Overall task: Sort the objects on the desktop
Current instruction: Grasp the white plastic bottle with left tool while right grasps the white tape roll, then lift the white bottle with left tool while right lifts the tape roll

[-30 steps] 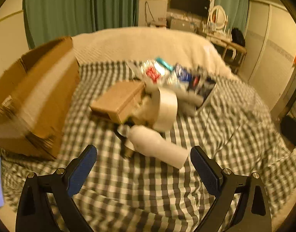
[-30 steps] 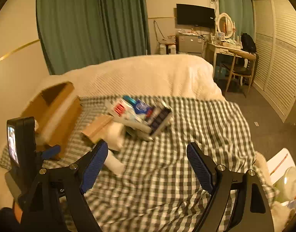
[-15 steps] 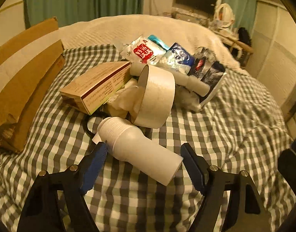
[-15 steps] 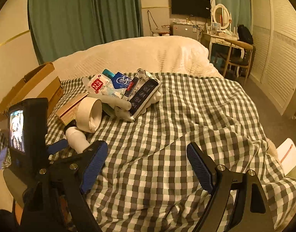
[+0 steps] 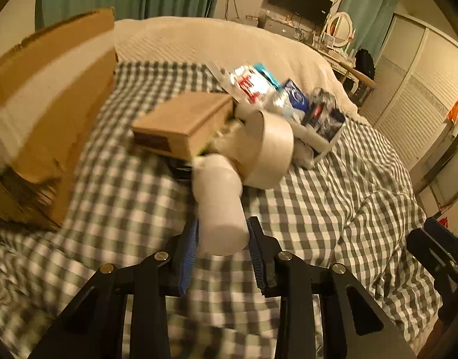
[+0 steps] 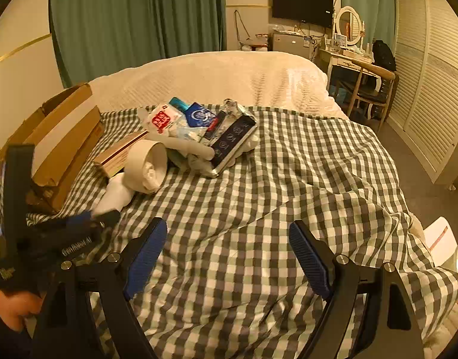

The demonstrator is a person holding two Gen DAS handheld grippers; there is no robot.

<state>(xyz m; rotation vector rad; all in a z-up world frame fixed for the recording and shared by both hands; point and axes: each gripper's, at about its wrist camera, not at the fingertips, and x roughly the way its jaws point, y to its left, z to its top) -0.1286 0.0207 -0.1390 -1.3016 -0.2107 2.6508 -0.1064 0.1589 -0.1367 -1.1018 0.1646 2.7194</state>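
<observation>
My left gripper (image 5: 223,239) is shut on a white cylindrical bottle (image 5: 218,203) that lies on the checked cloth, cap end toward the pile. The bottle also shows in the right wrist view (image 6: 115,194), with the left gripper (image 6: 94,218) on its near end. Behind it stand a wide roll of tape (image 5: 267,152), a flat brown box (image 5: 184,122) and a heap of sachets and packets (image 5: 285,101). My right gripper (image 6: 226,251) is open and empty above the bare checked cloth, to the right of the pile.
A large open cardboard box (image 5: 46,98) stands at the left on the bed, also in the right wrist view (image 6: 55,143). The checked cloth (image 6: 288,179) covers the bed, with a cream blanket (image 6: 217,77) beyond. A desk and chair (image 6: 363,74) stand at the far right.
My left gripper has moved forward and closed on the white bottle, which now points along the fingers. The right gripper stays open and has barely shifted.
</observation>
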